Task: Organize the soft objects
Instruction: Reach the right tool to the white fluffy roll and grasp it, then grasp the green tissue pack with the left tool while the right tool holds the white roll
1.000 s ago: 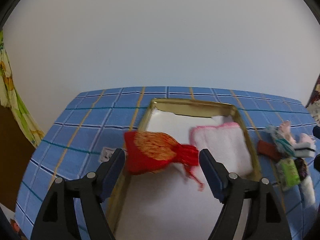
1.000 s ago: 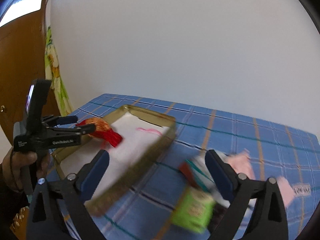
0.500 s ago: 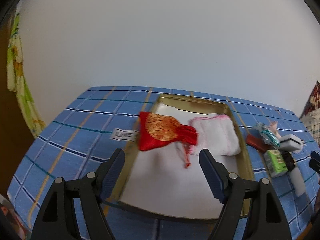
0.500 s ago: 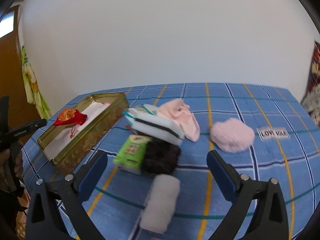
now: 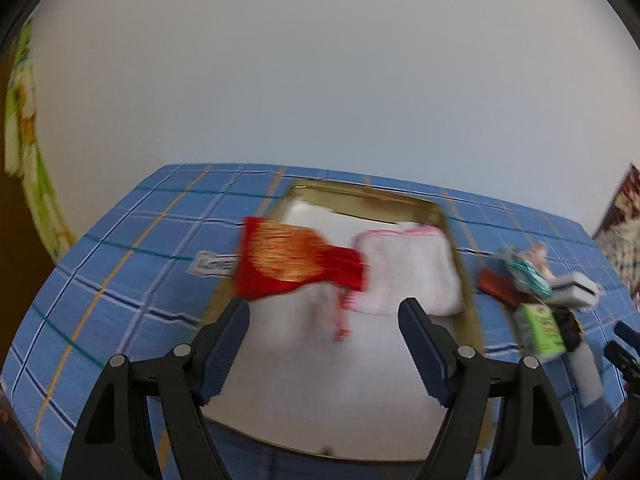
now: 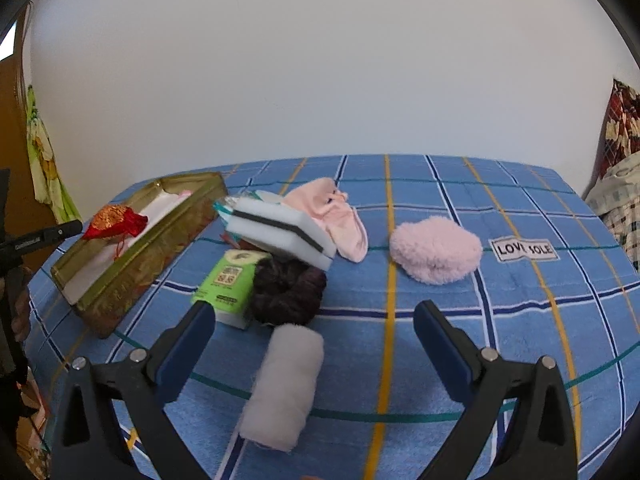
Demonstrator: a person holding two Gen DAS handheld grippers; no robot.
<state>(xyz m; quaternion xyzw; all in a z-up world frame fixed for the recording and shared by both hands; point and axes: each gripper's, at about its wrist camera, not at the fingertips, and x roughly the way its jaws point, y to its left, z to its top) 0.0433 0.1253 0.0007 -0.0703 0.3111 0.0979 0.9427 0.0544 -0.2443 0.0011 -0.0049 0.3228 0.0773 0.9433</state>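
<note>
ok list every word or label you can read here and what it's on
"LOVE SOLE": white patch sewn on the blue checked cloth.
A second white patch beside the gold tin: blurred, unreadable.
Green packet: small print and a square code, too small to read.
Left gripper side bar: white lettering, too small to read.

Plain white wall (image 6: 320,60) behind. Blue checked cloth (image 6: 520,320) covering the surface. Brown wooden door (image 6: 12,128) at left; patterned fabric (image 6: 620,128) at right edge.
</note>
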